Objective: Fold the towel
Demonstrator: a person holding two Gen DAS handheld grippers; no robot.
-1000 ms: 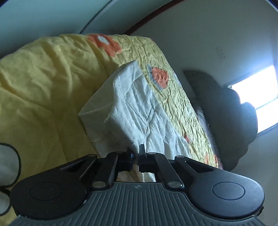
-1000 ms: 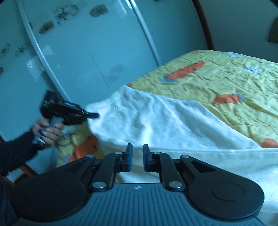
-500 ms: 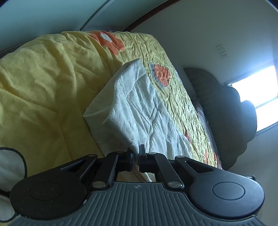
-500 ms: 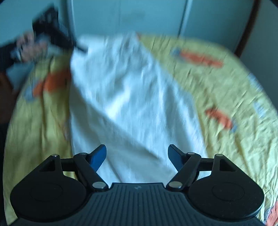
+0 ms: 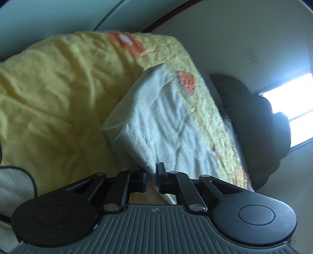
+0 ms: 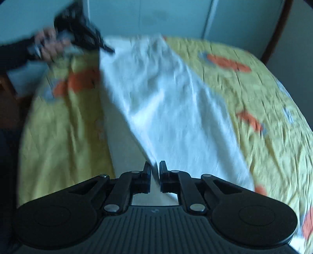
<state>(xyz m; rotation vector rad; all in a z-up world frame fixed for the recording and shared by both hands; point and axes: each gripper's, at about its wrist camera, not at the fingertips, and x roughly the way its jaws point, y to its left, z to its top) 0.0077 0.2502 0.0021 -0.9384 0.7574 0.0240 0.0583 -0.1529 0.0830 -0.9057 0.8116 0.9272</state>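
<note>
A white towel point(image 5: 166, 125) lies stretched over a yellow quilted bed point(image 5: 49, 93), partly doubled over. My left gripper point(image 5: 153, 173) is shut on one towel corner, which rises between its pads. In the right wrist view the towel point(image 6: 166, 93) runs away from me in a long blurred strip. My right gripper point(image 6: 155, 169) is shut on its near edge, with the cloth pinched between the narrow jaws. At the towel's far corner a person's hand point(image 6: 49, 46) holds the left gripper point(image 6: 110, 51), whose tip sits on the cloth.
The yellow quilt point(image 6: 264, 101) with orange patches spreads to both sides of the towel. Pale wardrobe doors point(image 6: 156, 17) stand behind the bed. A dark headboard point(image 5: 254, 127) and a bright window point(image 5: 293, 109) are to the right. A white cloth with a dark border point(image 5: 11, 185) lies at lower left.
My right gripper, wide open half a second ago, has shut on the towel's near edge, and its view is tilted down along the towel. The left gripper keeps its hold, barely shifted.
</note>
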